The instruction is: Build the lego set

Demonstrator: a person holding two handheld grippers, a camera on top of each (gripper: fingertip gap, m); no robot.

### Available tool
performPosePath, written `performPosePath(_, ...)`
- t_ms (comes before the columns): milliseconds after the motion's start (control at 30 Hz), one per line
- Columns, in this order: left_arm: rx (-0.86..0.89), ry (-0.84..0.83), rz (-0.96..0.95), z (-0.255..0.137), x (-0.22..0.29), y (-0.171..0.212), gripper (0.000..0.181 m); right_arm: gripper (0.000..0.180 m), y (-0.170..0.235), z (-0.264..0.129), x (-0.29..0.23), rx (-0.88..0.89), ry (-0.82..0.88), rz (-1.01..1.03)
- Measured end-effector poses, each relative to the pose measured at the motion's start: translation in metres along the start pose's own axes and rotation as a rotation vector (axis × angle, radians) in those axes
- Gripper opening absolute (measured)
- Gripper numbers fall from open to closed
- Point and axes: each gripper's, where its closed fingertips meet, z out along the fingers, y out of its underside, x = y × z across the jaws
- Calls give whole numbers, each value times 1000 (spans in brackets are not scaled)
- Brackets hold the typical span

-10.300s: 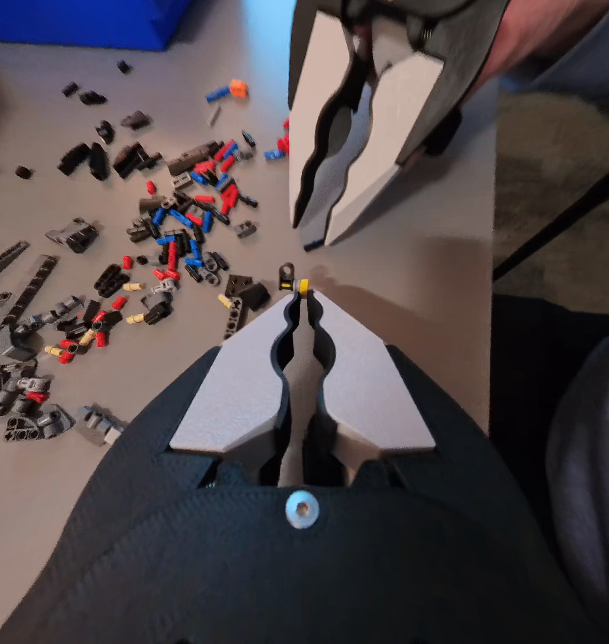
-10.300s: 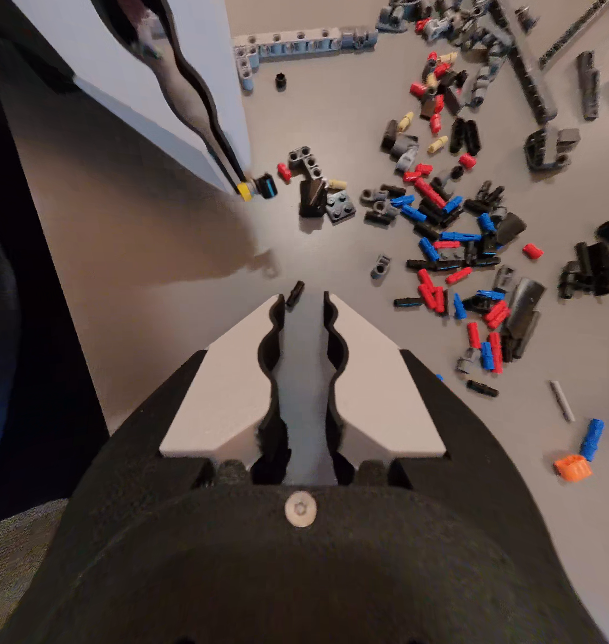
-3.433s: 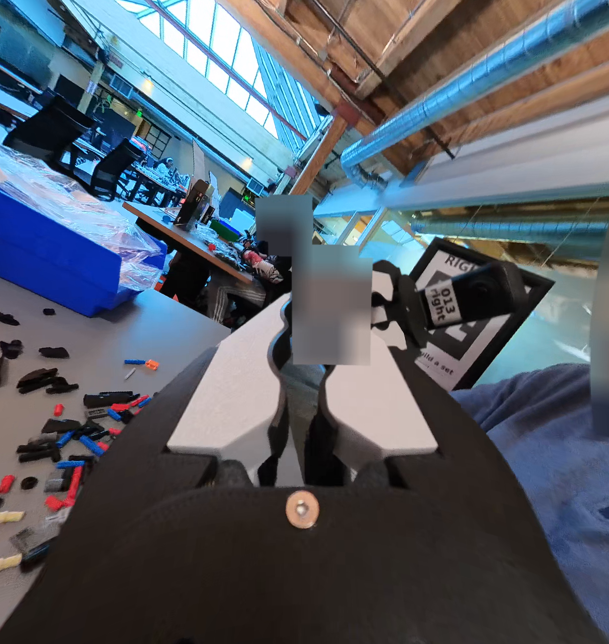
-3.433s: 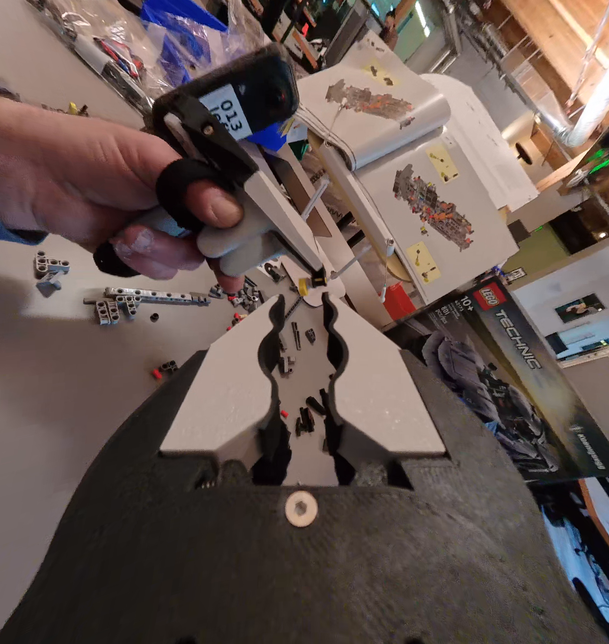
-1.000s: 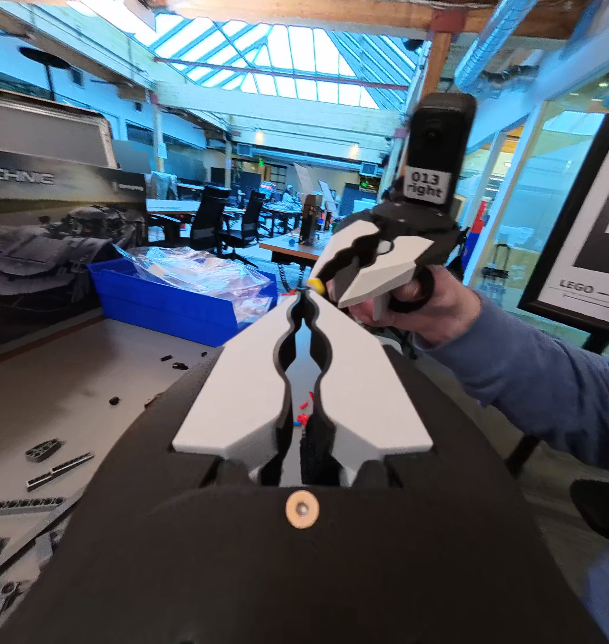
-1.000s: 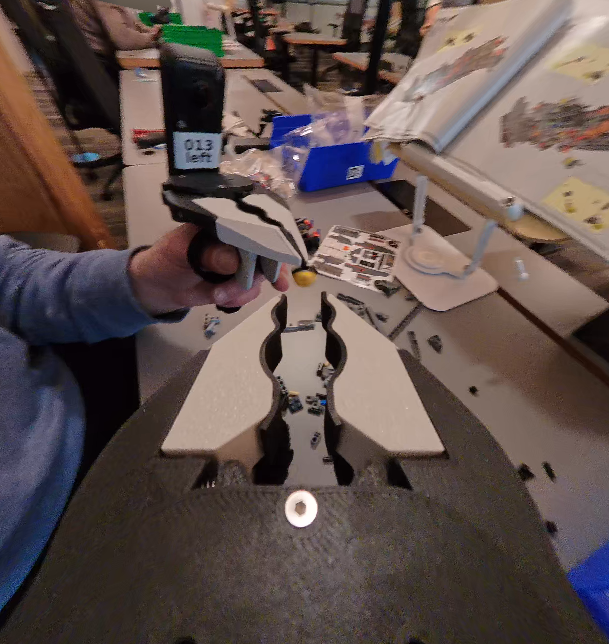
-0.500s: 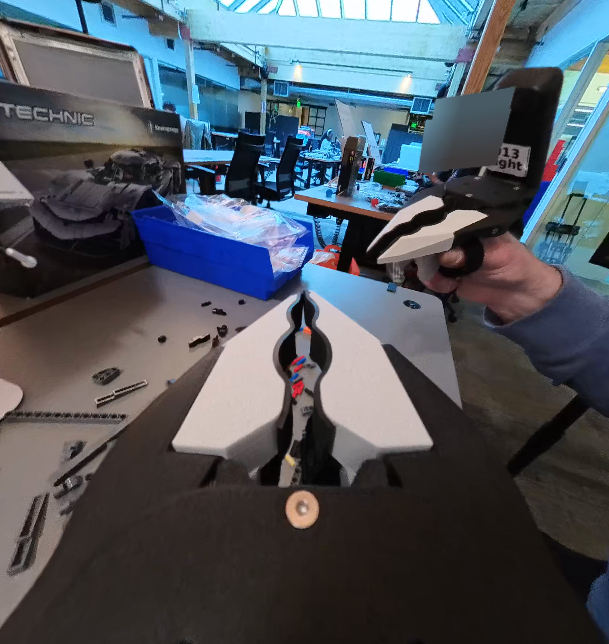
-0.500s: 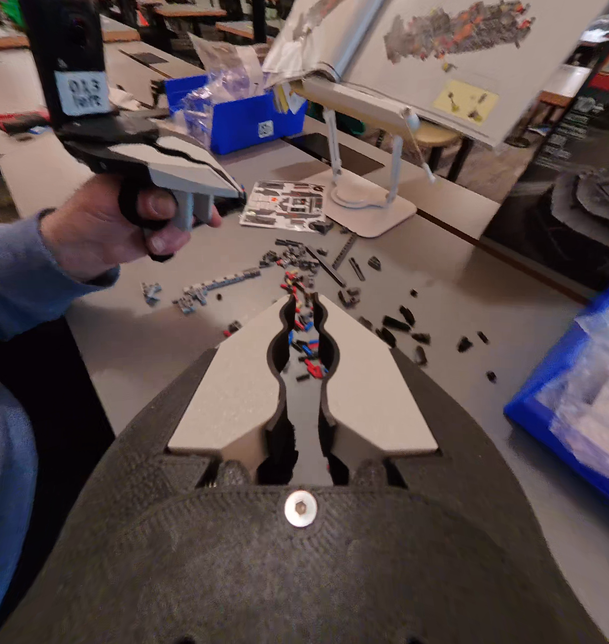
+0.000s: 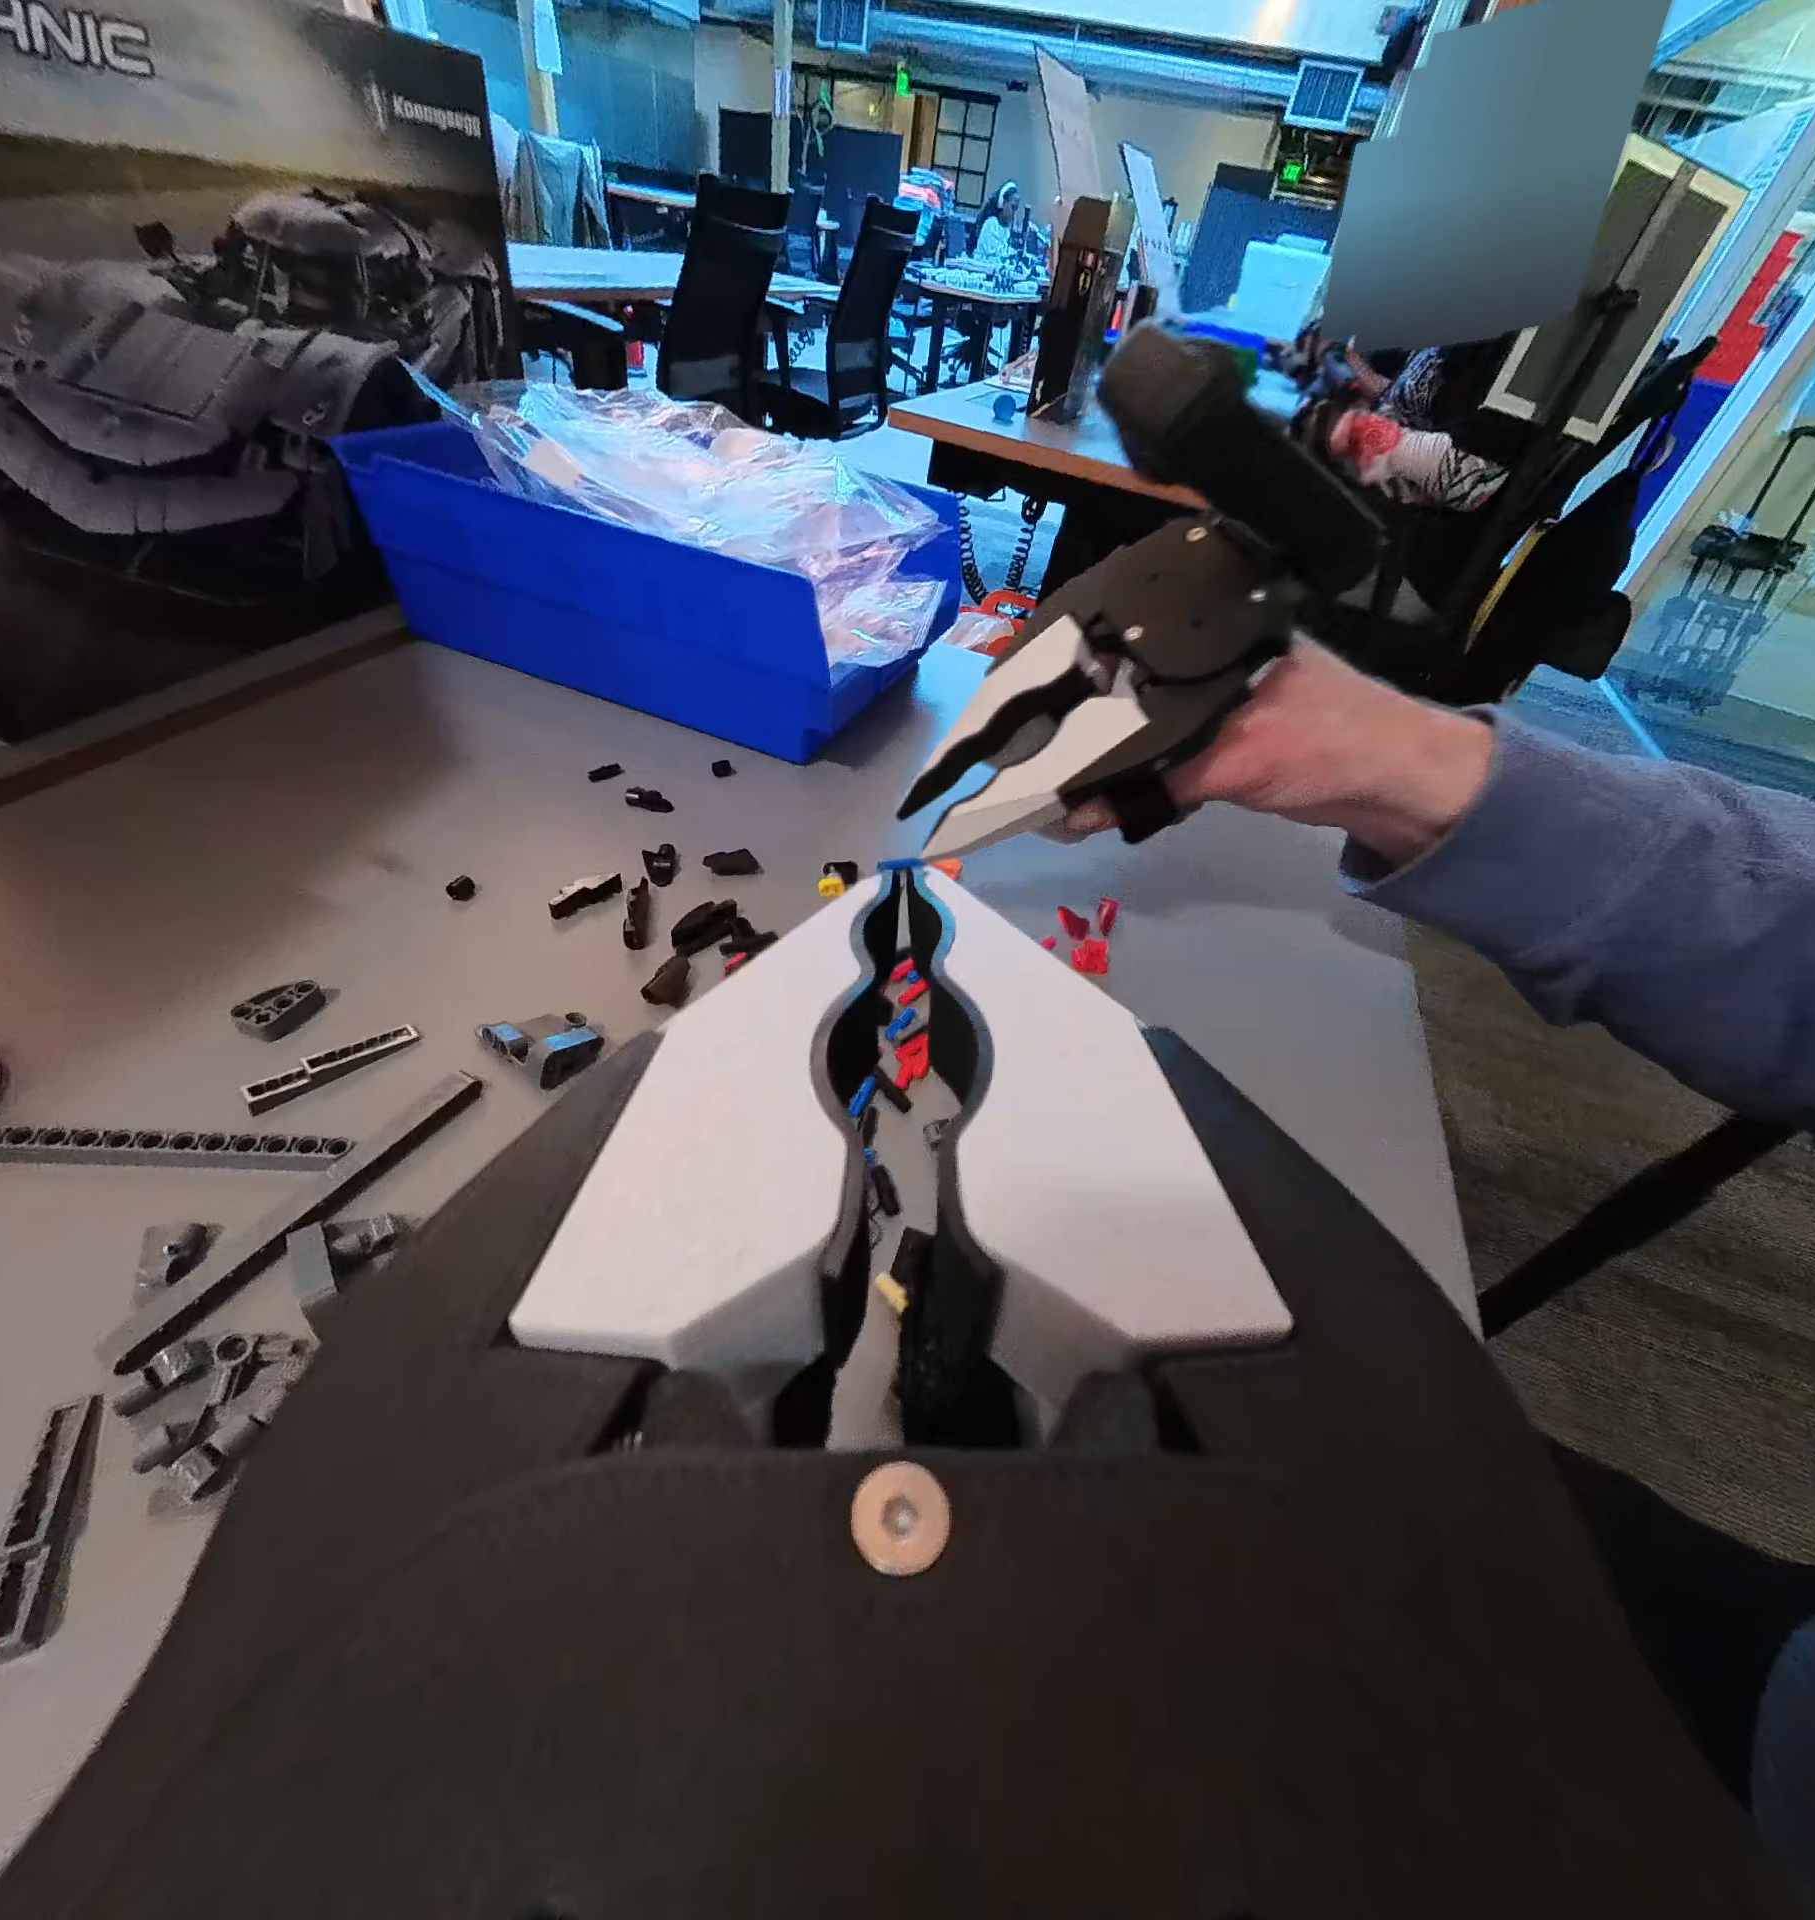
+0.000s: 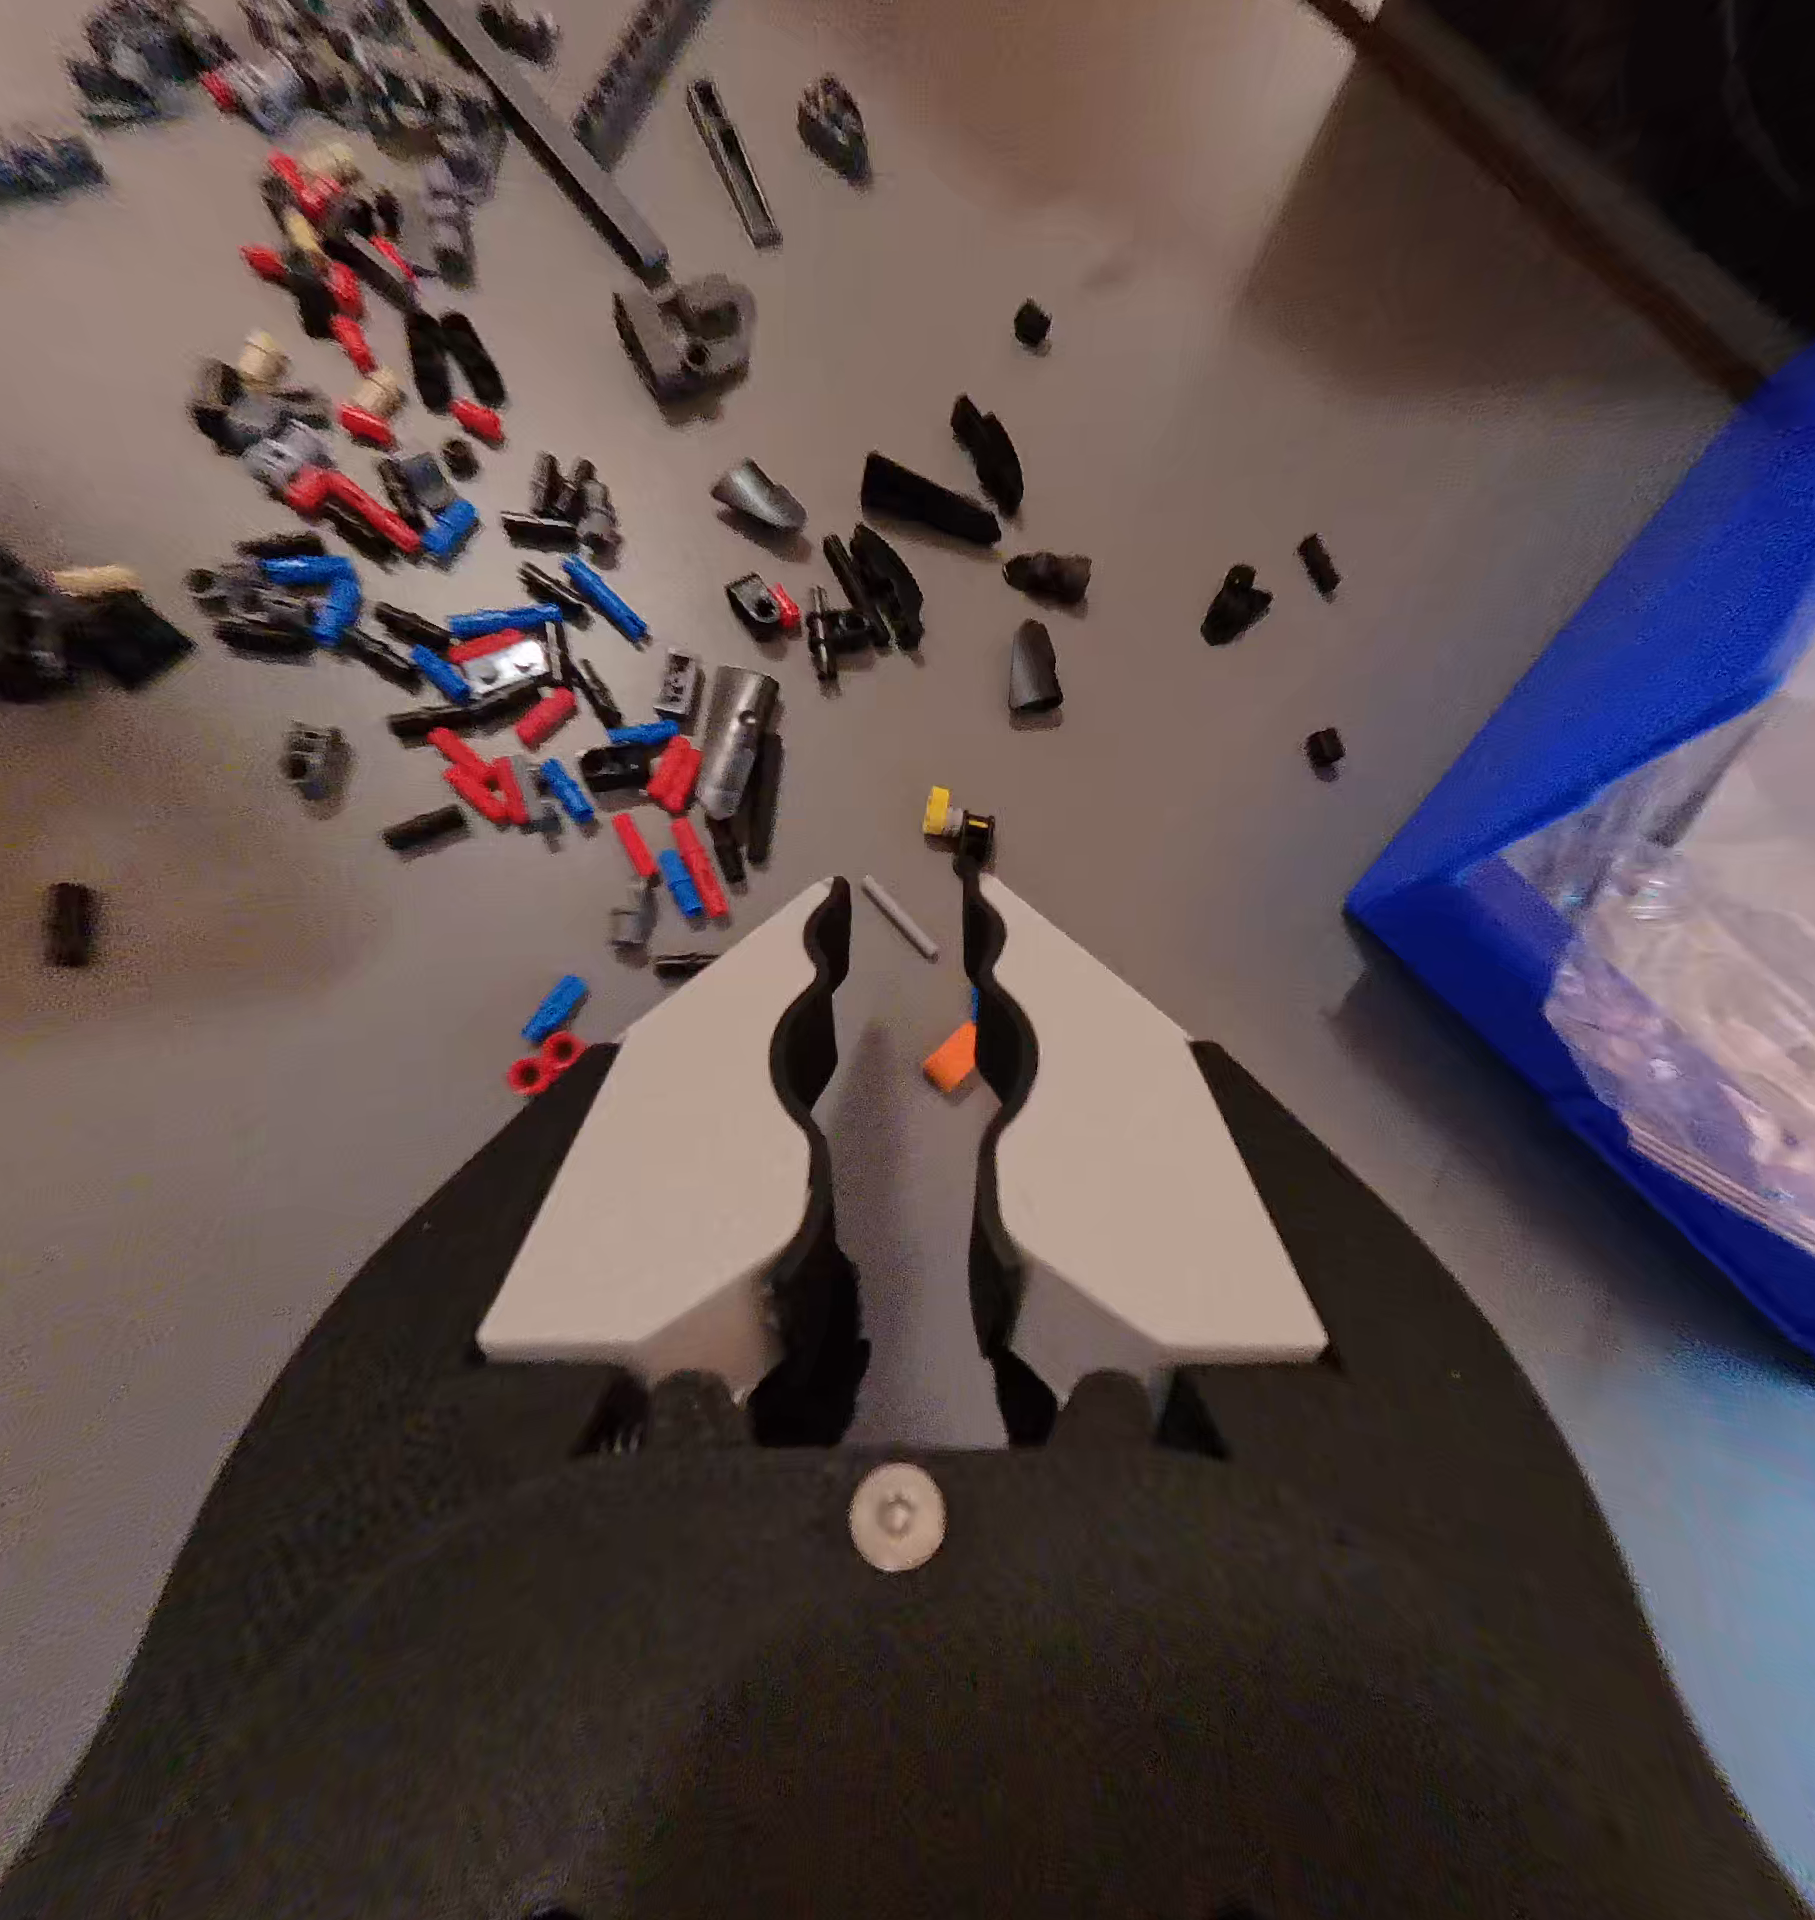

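Note:
A small black-and-yellow Lego piece [image 10: 953, 821] lies on the grey table just beyond my right gripper's right fingertip; it also shows in the left wrist view [image 9: 833, 883]. My right gripper [image 10: 905, 883] is open and empty, low over the table, with a thin grey axle [image 10: 898, 920] and an orange piece [image 10: 950, 1055] lying between its fingers. In the left wrist view the right gripper [image 9: 929, 821] is held by a hand and points down at the table. My left gripper [image 9: 898, 883] is shut and empty, its tips close to the right gripper's tips.
Loose red, blue and black pins [image 10: 529, 665] are scattered left of the right gripper. Long black beams [image 9: 155, 1143] lie at the left. A blue bin [image 9: 612, 613] with plastic bags stands at the back, beside the set's box [image 9: 155, 312]. The table edge [image 9: 1422, 1091] runs on the right. My right fingertips sit around 20 cm from my left ones.
The black-and-yellow piece, held up between the grippers a second ago, now lies on the table. Both grippers have come down towards the table, and the right one has opened wider.

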Motion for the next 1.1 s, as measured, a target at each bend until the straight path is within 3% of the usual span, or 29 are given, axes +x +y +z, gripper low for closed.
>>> performPosePath(200,-37,-5,18,5,-4,7,0,19,11,38,16,-86,19,-11)
performPosePath(300,-43,-2,25,9,-4,7,0,6,8,43,18,-86,12,-2)
performPosePath(400,-56,-5,36,14,-4,7,2,5,4,42,17,-75,-6,-16)
performPosePath(600,-99,32,112,28,10,9,11,5,-49,-9,-39,156,-264,-178)
performPosePath(767,-142,38,256,36,27,15,16,5,-76,-49,-79,216,-426,-260)
performPosePath(1100,-145,62,364,39,48,12,10,4,-88,-71,-108,235,-498,-322)
